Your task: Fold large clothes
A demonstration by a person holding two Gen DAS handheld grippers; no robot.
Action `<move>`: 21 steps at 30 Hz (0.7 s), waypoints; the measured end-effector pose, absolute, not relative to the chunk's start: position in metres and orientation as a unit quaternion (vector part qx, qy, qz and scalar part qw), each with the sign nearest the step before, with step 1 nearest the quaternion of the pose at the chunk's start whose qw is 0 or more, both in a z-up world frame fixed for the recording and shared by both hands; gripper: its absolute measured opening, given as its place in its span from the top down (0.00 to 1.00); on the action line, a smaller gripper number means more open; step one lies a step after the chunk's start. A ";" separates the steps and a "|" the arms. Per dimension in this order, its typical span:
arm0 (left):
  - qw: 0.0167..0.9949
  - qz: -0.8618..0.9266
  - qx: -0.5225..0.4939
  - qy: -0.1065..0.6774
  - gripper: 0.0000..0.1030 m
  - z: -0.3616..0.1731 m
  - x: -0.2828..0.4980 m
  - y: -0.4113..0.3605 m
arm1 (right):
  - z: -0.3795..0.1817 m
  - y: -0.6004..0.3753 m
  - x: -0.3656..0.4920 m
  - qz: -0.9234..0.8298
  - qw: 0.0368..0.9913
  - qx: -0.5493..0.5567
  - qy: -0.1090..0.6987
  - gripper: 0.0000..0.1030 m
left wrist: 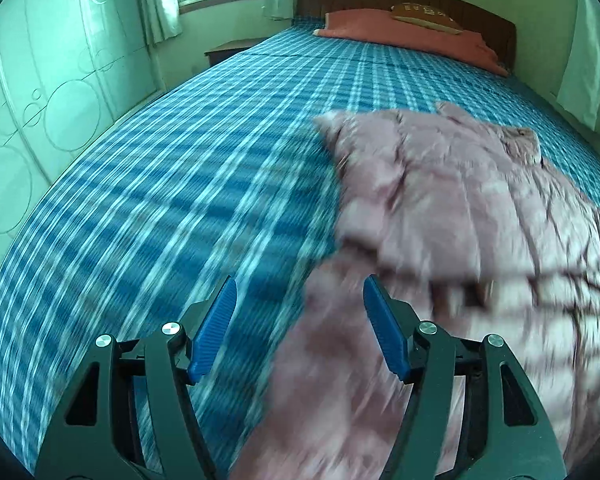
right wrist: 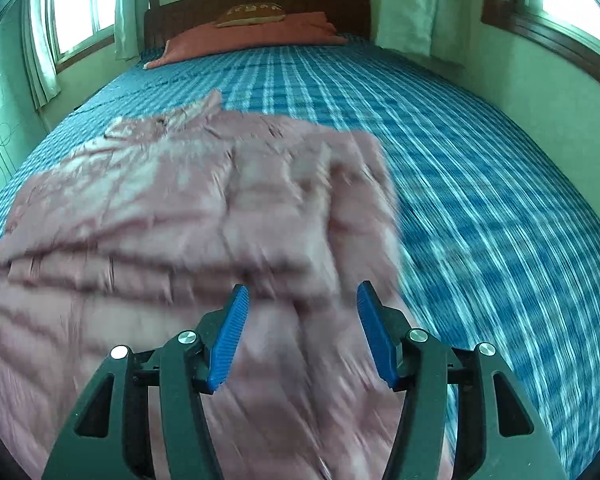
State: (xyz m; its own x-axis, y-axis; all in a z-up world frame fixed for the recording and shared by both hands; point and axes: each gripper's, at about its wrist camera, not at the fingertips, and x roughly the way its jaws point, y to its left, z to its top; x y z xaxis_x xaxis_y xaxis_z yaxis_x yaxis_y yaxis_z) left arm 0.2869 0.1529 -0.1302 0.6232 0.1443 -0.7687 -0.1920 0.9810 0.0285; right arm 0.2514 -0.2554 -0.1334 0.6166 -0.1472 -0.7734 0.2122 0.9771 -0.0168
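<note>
A pink quilted coat [left wrist: 460, 200] lies spread on a bed [left wrist: 180, 184] with a blue checked sheet. It covers the middle of the mattress, with its collar end toward the headboard [right wrist: 260, 4] and its lower part close to both cameras. Near the headboard lie an orange pillow [right wrist: 252, 36] and a small brown cushion [right wrist: 250, 16] on top of it.

The left gripper [left wrist: 300, 320] points forward and downward over the left edge of the coat. Its jaws stand apart. The left blue pad [left wrist: 214, 328] is above the bare sheet, and the right pad is above a sleeve-like strip of the coat that runs toward the camera. No cloth is pinched between the pads; the fabric is seen below them.

The right gripper [right wrist: 302, 332] also points forward and downward, over the right part of the coat. Its jaws are apart too, with both blue pads [right wrist: 228, 336] above pink fabric, and nothing is pressed between them. The right edge of the coat runs just beside its right finger, and beyond it is the sheet.

The near parts of both views are blurred, so I cannot tell if the fingertips touch the cloth. No hand or sleeve of the person is in view.
</note>
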 end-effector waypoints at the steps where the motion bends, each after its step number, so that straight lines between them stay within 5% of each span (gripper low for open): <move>1: 0.899 0.096 -0.032 0.425 0.36 -0.131 0.276 0.157 | -0.135 -0.260 0.239 -0.104 0.896 0.042 0.429 0.45; 21: 0.871 0.129 -0.159 0.446 0.36 -0.136 0.093 0.234 | -0.148 -0.338 0.056 -0.156 0.870 0.117 0.453 0.45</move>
